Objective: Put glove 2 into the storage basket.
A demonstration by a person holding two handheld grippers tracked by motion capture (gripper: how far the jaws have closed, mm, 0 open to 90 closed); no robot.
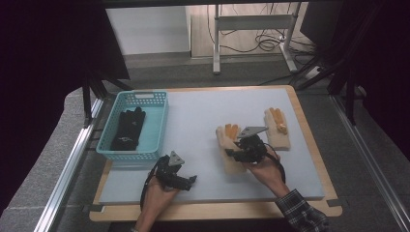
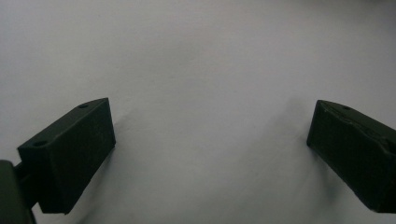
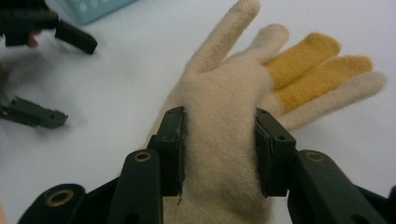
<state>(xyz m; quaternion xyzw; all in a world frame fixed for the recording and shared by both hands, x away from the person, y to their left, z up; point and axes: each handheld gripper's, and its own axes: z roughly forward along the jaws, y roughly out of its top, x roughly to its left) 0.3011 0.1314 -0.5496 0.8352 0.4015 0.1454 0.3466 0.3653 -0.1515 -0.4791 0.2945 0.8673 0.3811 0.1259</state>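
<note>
Cream glove (image 3: 224,140) flat between right hand-held gripper (image 3: 219,149) jaws, pinched at palm.

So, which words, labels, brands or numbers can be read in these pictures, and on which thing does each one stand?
No text can be read.
Black glove in the teal basket: a small pale mark, too small and blurred to read.
Cream glove between the right gripper jaws: no label shows.

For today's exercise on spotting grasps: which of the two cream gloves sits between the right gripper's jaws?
The nearer cream glove, left of the other cream glove; the right gripper straddles its palm.
</note>
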